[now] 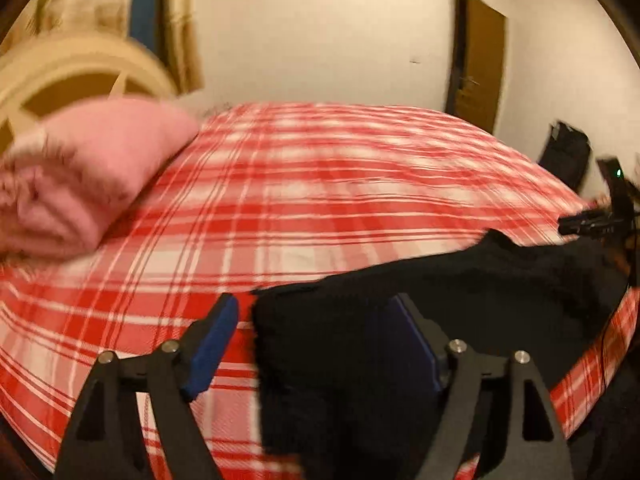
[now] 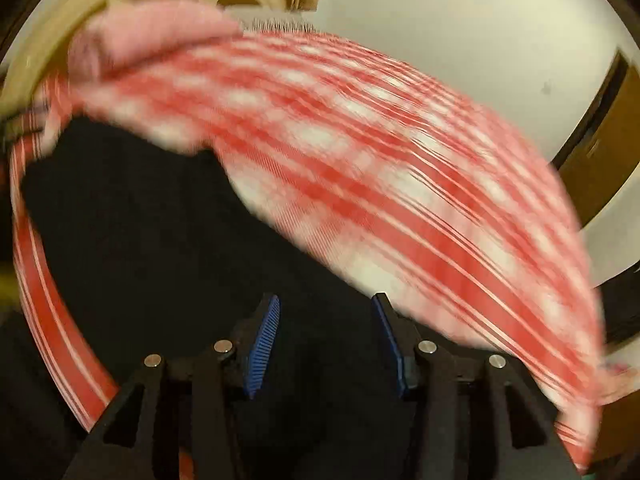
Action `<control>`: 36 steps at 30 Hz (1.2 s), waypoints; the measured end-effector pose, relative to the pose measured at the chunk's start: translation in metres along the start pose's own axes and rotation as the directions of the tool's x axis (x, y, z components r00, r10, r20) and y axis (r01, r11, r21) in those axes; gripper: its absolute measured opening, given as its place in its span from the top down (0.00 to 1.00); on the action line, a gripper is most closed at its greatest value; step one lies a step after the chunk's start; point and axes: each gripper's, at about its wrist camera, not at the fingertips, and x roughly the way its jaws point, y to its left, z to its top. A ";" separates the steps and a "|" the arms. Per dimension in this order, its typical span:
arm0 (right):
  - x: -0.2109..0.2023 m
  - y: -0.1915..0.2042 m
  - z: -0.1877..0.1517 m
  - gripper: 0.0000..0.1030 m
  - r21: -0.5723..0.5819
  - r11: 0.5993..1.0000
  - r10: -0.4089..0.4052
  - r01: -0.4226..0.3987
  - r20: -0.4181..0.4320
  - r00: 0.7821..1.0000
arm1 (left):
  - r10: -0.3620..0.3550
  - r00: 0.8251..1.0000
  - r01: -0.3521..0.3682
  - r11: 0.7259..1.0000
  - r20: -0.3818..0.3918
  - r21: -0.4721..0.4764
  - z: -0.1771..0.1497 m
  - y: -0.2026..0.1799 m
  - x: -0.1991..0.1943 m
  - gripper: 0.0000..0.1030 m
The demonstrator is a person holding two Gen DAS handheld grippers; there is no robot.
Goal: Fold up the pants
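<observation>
The black pants (image 1: 460,304) lie on the red and white plaid bed sheet (image 1: 320,184), near its front edge. My left gripper (image 1: 316,320) is open, its blue pads straddling the left end of the pants. In the right wrist view the pants (image 2: 160,240) fill the lower left. My right gripper (image 2: 324,320) is open just above them, with dark cloth between the pads. This view is motion blurred. The right gripper also shows at the far right of the left wrist view (image 1: 588,222).
A pink pillow (image 1: 80,172) lies at the head of the bed, in front of a cream headboard (image 1: 72,64). A white wall and a brown door (image 1: 480,64) stand behind. The bed sheet (image 2: 400,184) stretches beyond the pants.
</observation>
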 end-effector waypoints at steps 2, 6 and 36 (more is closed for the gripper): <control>-0.015 0.007 -0.032 0.52 -0.057 0.997 -0.052 0.052 0.000 0.999 | -0.022 1.000 0.023 0.998 -0.011 0.059 -0.002 -0.028 -0.002 0.21; -0.015 0.030 -0.077 0.52 -0.153 0.983 -0.107 0.102 -0.023 0.994 | -0.098 0.993 0.111 0.971 -0.070 0.210 -0.015 -0.102 0.009 0.22; -0.018 0.081 -0.081 0.97 -0.250 0.962 -0.104 0.106 0.022 0.994 | -0.384 0.872 0.472 0.825 -0.304 0.312 -0.050 -0.219 0.044 0.29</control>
